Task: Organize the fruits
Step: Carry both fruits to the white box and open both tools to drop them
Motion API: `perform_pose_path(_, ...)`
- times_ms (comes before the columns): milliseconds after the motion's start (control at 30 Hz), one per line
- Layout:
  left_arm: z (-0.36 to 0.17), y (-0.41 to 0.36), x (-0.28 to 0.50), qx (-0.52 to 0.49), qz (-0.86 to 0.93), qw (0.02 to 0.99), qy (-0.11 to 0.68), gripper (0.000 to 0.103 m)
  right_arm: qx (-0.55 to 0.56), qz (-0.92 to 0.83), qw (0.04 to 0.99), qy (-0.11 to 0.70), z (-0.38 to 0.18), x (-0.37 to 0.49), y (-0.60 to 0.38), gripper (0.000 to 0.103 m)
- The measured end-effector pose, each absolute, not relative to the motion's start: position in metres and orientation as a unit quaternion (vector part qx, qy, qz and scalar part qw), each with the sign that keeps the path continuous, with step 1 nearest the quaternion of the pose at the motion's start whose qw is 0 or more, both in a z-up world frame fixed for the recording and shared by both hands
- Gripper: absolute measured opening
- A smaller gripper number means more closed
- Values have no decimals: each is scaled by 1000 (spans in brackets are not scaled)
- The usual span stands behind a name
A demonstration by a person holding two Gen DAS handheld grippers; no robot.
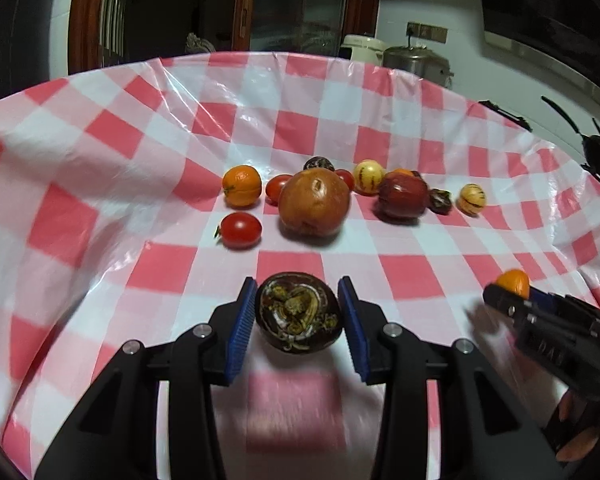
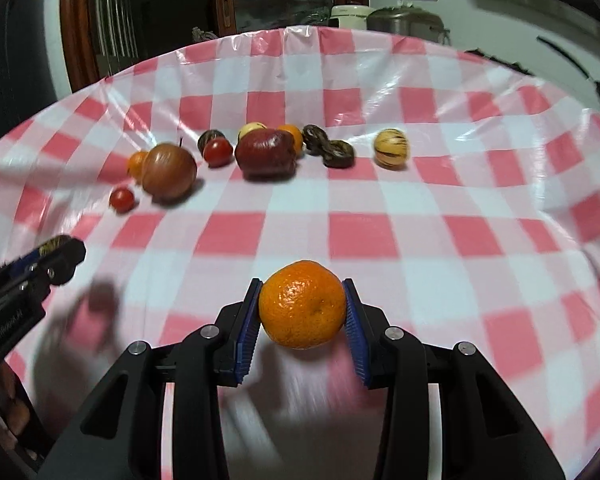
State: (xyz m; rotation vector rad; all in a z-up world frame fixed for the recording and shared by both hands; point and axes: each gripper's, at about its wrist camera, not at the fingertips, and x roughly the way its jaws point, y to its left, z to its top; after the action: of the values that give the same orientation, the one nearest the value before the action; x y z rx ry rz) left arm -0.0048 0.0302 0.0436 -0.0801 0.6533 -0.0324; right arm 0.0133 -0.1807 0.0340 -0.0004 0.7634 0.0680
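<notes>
— Left wrist view: what has my left claw [image 1: 298,316] got?
— Blue pads are clamped on a dark passion fruit [image 1: 299,312], near the desk [image 1: 140,152] edge.
— And my right claw [image 2: 302,306]?
— Clamped on a tangerine [image 2: 302,304]; other fruits lie farther off.

Left wrist cam: low over the red-and-white checked plastic tablecloth [image 1: 300,128], looking forward along its blue-padded black left gripper [image 1: 299,316], close to the table. Right wrist cam: same low forward angle along the matching right gripper [image 2: 302,307], set to the right. Both share the row of mixed fruit [image 2: 260,152] mid-table, and each sees the other gripper at its edge.
</notes>
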Motion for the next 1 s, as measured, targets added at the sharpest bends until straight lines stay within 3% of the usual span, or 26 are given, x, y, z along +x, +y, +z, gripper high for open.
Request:
perform_pose_path(367, 55, -26, -99, 8, -98, 946, 310, 42, -41, -41, 921, 384, 42, -95, -243, 40)
perform_pose_path(1000, 59, -163, -187, 144, -246, 912, 295, 42, -10, -110, 909, 401, 26, -213, -342, 40)
